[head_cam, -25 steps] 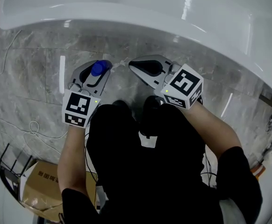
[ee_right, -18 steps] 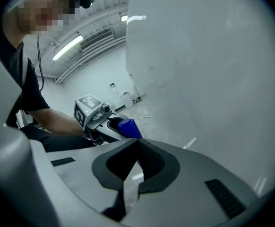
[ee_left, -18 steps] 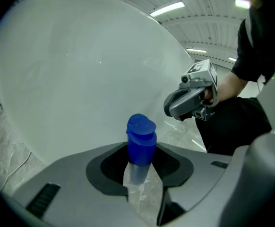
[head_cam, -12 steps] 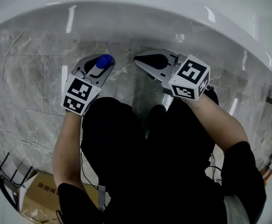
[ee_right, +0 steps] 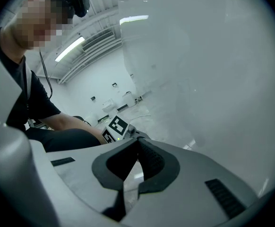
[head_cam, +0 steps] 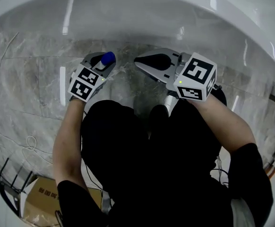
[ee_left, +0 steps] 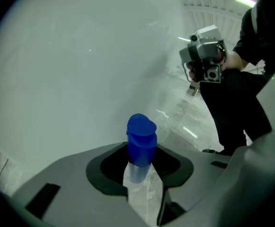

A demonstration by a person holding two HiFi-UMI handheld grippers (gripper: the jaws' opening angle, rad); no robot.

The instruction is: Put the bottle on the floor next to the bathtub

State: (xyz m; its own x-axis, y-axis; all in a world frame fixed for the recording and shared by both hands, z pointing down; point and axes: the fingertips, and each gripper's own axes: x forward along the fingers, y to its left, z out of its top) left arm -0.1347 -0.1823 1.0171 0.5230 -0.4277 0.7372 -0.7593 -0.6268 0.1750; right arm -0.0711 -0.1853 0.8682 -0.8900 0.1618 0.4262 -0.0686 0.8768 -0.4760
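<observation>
Grey marble floor (head_cam: 29, 79) — glossy; cardboard box (head_cam: 36, 197) at lower left

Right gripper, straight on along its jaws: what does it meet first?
Probably the left gripper, which holds the blue-capped bottle; it shows just beyond the tips of the right gripper. Depth is unclear.

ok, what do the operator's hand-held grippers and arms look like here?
Both shells are light grey plastic, tapering to two jaws lined with black pads. The left hand-held gripper and the right hand-held gripper each carry a white cube printed with black square markers, left cube and right cube, each with a small green light. The person wears black short sleeves; forearms are bare.
</observation>
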